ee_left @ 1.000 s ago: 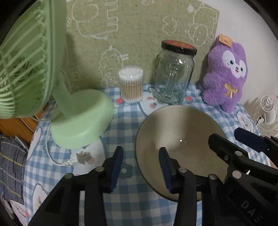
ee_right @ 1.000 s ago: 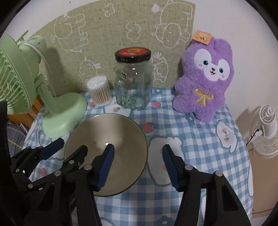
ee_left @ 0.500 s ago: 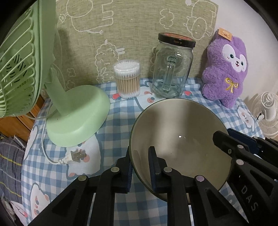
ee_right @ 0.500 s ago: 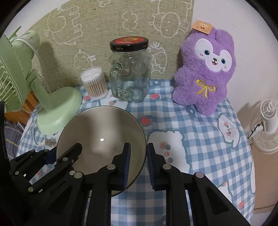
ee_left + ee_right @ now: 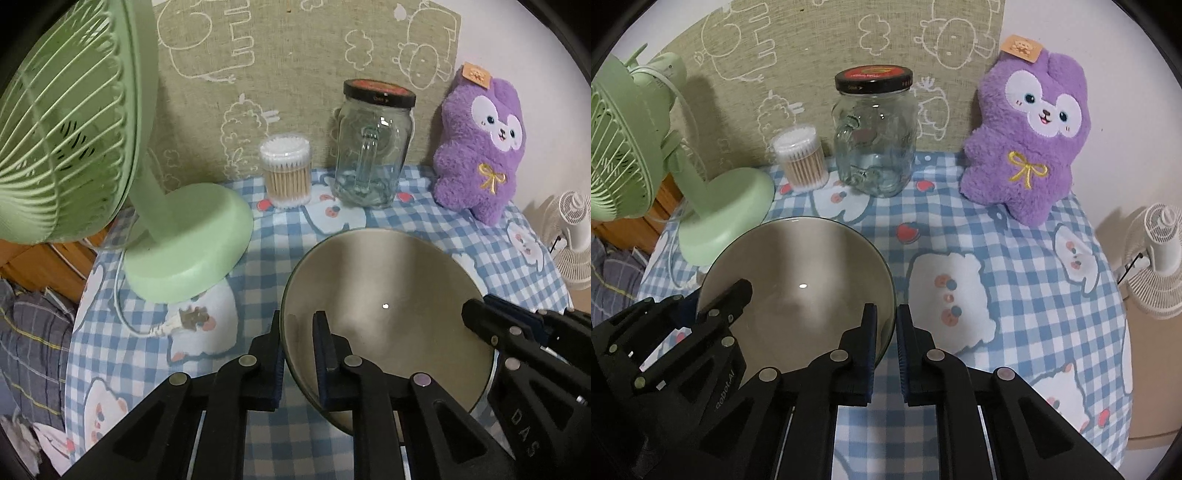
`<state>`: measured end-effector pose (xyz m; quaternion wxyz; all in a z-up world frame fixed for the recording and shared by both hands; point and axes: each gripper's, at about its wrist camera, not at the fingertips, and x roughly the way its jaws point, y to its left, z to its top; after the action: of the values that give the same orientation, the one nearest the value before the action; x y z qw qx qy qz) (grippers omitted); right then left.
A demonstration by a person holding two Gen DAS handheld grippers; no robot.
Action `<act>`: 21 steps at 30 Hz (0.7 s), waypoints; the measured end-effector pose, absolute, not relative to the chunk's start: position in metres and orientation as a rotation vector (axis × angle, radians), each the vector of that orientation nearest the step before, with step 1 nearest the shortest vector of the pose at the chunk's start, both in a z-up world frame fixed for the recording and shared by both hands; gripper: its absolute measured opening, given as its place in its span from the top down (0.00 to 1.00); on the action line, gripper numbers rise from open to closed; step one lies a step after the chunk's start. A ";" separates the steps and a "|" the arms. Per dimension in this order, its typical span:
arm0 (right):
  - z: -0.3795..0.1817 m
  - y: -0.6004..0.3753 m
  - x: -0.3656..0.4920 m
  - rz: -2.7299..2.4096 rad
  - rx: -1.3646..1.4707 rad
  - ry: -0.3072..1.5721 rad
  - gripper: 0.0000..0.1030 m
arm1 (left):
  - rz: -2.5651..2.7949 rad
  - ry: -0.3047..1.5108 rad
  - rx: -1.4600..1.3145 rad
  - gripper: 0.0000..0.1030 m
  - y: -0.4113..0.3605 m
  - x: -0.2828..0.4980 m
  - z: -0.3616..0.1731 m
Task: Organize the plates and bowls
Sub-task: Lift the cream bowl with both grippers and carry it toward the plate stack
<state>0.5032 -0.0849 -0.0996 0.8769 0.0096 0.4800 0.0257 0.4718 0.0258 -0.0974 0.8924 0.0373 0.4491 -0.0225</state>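
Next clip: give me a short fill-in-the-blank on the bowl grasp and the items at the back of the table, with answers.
1. Both the left gripper and the right gripper are shut on the rim of the ____.
2. The glass jar has a ____ lid.
3. Between the jar and the green fan stands a tub of cotton ____.
4. The plush toy is ____ in colour.

Answers: bowl; black; swabs; purple
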 end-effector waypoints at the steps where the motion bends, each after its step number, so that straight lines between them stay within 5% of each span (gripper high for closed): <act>1: -0.099 -0.084 0.502 0.054 0.020 1.002 0.87 | -0.045 0.937 0.078 0.89 0.026 0.470 -0.098; 21: -0.107 -0.077 0.482 0.113 0.025 1.005 0.84 | -0.034 0.958 0.113 0.87 0.032 0.448 -0.110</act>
<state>0.4821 -0.0771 -0.1066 0.8749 0.0122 0.4812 0.0541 0.4480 0.0323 -0.1103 0.8859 0.0544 0.4604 -0.0163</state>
